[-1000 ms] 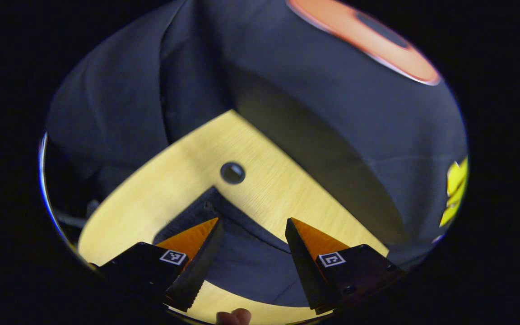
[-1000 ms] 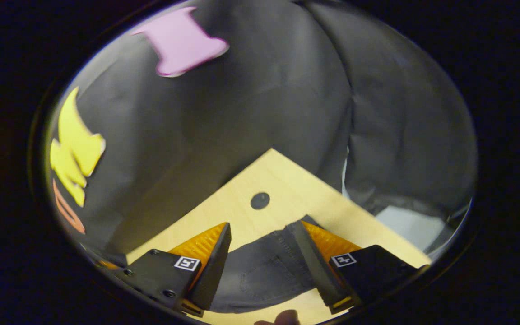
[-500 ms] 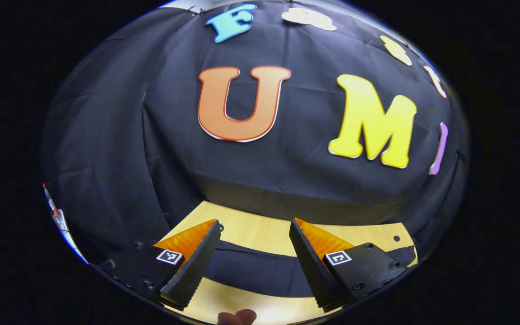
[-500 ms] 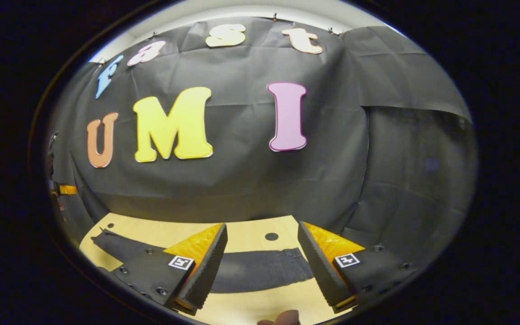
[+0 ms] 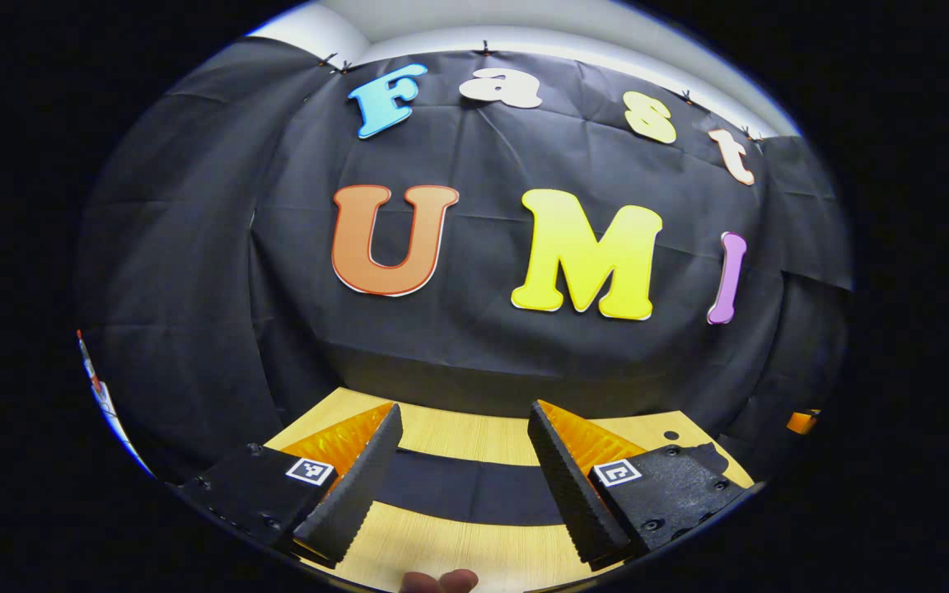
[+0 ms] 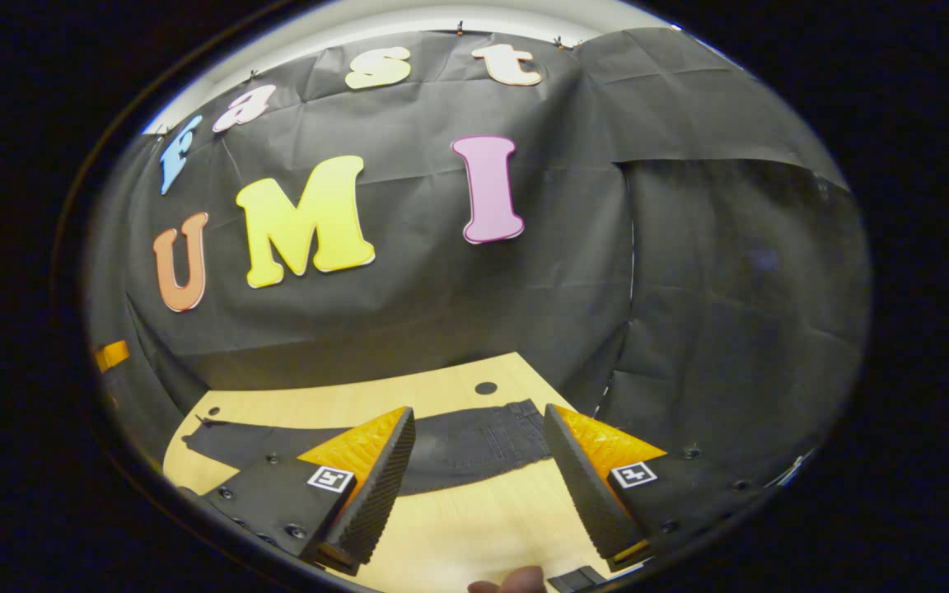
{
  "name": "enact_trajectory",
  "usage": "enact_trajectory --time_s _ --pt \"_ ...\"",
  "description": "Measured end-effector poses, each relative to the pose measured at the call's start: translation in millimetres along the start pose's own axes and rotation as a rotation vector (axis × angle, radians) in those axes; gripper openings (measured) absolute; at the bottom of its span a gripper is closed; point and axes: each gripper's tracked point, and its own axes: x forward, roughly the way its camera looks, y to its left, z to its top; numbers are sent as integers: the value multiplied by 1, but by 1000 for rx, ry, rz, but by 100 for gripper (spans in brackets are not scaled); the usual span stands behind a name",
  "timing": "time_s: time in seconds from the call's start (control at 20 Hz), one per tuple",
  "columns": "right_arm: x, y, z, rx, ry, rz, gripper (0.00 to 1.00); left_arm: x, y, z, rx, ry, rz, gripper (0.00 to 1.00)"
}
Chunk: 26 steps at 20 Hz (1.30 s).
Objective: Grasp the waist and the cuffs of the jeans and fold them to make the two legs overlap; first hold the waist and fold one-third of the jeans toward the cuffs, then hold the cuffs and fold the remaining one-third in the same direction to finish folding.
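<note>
On the table point(image 6: 458, 527) the jeans point(image 6: 474, 443) lie flat as a long dark denim strip, stitched waist toward the right end, in the right gripper view. The wood is pale, fine-grained, with a round hole point(image 6: 486, 388). Both the left gripper point(image 5: 462, 486) and right gripper point(image 6: 479, 486) hover with ribbed wedge fingers spread wide, holding nothing.
</note>
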Motion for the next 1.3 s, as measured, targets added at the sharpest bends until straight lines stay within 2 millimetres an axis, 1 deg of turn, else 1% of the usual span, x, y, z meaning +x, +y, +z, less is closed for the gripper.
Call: enact_trajectory --time_s 0.05,0.15,0.25,0.3,0.35,0.4,0.45,0.5,0.55,0.65,0.75,0.85,0.9,1.0,1.05,1.1,1.15,1.2,1.25,1.3 --pt "6 -6 -7 12 15 -7 97 -3 -1 -1 0 2 0 98" --pt "29 -20 -28 60 47 -27 97 -6 -3 -2 -6 9 10 100" --pt "62 -36 -56 106 87 -49 97 -8 -3 -3 8 16 23 99" --pt "83 -44 -71 117 108 -60 97 -9 -4 -6 12 29 28 99" --pt "103 -54 -83 125 131 -67 100 -11 -5 -9 14 45 32 99" --pt "123 -64 -94 137 149 -79 97 -11 -4 -10 20 54 37 99" --pt "141 -73 -104 160 171 -80 97 -13 -2 -10 33 61 53 99" --pt "159 -81 -116 180 195 -82 100 -13 0 -11 40 67 67 99" --pt "175 -93 -124 202 210 -98 97 -13 2 -14 40 85 84 100" --pt "209 -112 -138 239 233 -139 97 -14 3 -22 38 121 104 99" --pt "233 -123 -148 250 248 -163 97 -11 4 -24 47 143 126 99" --pt "247 -122 -157 249 269 -159 97 -11 6 -27 58 160 146 99" --pt "254 -119 -165 248 288 -153 91 -11 6 -31 59 168 153 99" --pt "258 -115 -174 239 307 -149 91 -12 5 -34 64 184 163 99" --pt "260 -115 -172 224 296 -145 92 -12 5 -36 64 188 166 99" --pt "259 -117 -176 199 308 -141 96 -10 5 -38 58 192 168 99" --pt "261 -114 -178 189 312 -116 95 -9 5 -41 45 200 171 99" --pt "262 -107 -176 206 319 -76 84 -9 6 -47 30 211 172 99" --pt "260 -107 -175 225 323 -70 71 -9 7 -52 14 227 177 99" --pt "263 -108 -177 228 346 -70 58 -11 9 -55 1 242 183 99"
